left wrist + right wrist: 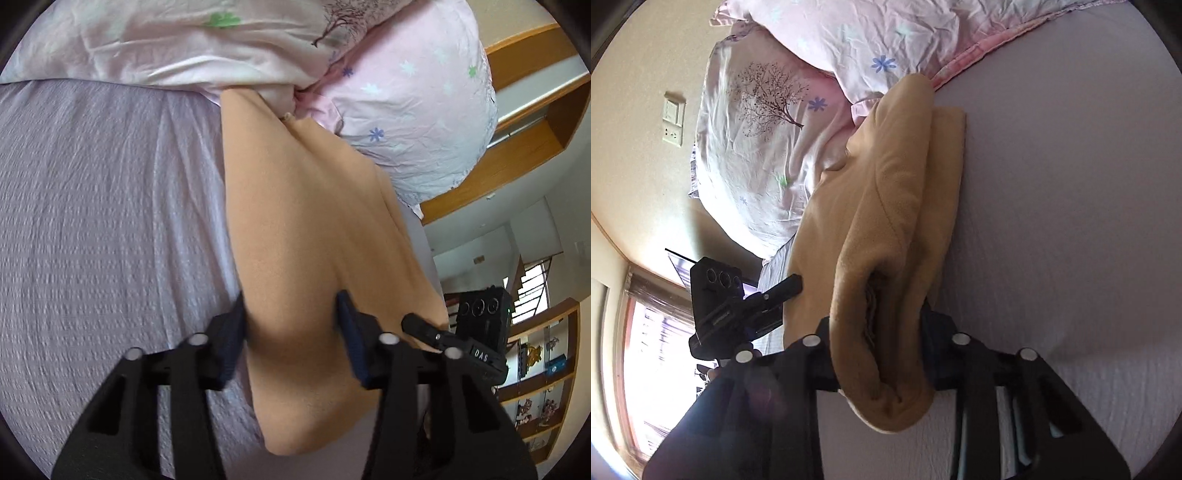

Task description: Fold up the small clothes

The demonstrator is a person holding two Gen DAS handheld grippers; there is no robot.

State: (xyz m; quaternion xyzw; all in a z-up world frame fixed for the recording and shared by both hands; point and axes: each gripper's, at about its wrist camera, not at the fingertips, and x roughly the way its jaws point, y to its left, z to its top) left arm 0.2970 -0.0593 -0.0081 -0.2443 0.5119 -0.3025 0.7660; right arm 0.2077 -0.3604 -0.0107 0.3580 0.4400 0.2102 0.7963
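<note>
A tan fleece garment (314, 229) lies in a long folded strip on the lilac bed sheet (92, 221). My left gripper (291, 306) straddles its near end with the cloth bunched between the wide-set fingers; its hold is not plain. In the right wrist view the garment (886, 206) is doubled over, and my right gripper (875, 325) has a thick fold of it between its fingers, lifted off the sheet (1071, 221). The other gripper shows at each view's edge (476, 332), (738, 302).
A pink flowered duvet and pillows (406, 110) are heaped at the garment's far end, also in the right wrist view (798, 110). A wooden shelf unit (539, 369) stands beyond the bed. A window (646, 350) and wall switches (674, 122) are on the other side.
</note>
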